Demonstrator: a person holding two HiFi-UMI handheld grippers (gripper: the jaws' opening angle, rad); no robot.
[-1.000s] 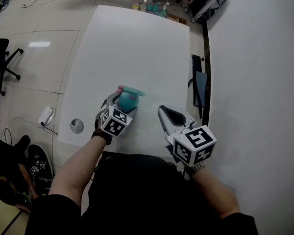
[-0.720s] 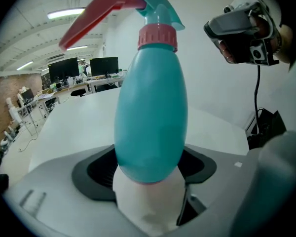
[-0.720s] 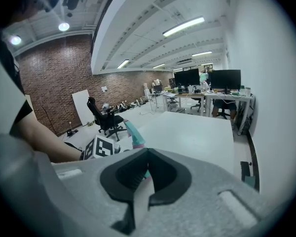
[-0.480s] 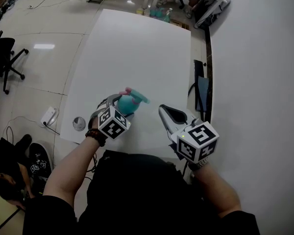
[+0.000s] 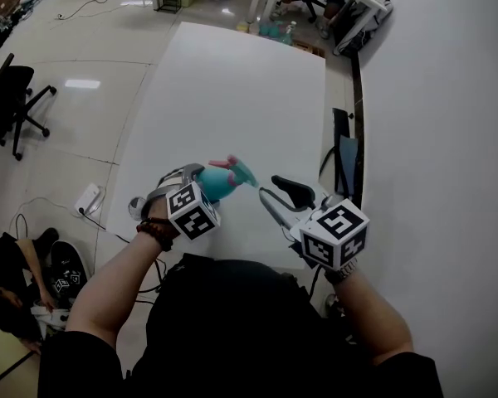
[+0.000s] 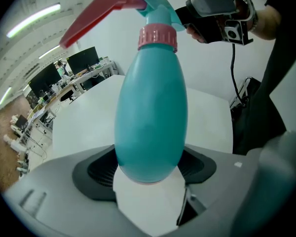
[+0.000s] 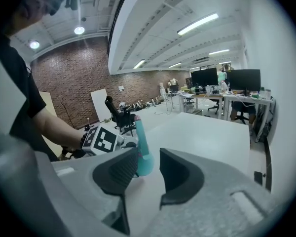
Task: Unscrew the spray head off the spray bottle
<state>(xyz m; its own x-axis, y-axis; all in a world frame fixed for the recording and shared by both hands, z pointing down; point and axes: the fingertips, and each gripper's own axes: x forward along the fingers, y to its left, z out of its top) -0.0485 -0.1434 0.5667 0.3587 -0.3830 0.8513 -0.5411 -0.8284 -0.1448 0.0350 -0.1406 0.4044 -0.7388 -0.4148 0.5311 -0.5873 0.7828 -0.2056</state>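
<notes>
Left gripper (image 6: 149,168): jaws spread wide and clamped on the lower body of the teal egg-shaped plastic spray bottle (image 6: 150,107), one ribbed pad on each side of its base. The bottle is held off the white counter (image 5: 232,81), above its near end, tilted so the top leans toward the right gripper (image 7: 148,162).

Pink ribbed collar (image 6: 158,37) sits at the neck. The teal spray head (image 6: 158,6) is seated on top of it, and the long pink trigger (image 6: 96,16) sticks out to one side.

Right gripper: jaws part open and have just been opening. In the right gripper view the teal nozzle end of the spray head shows in the gap at the jaw tips, partly behind one pad. Neither pad presses on it, so there is no grip. In the head view the jaw tips sit just beside the nozzle. Can't tell whether the tips touch it.

Both grippers are close together over the counter's near edge, directly in front of the person.
</notes>
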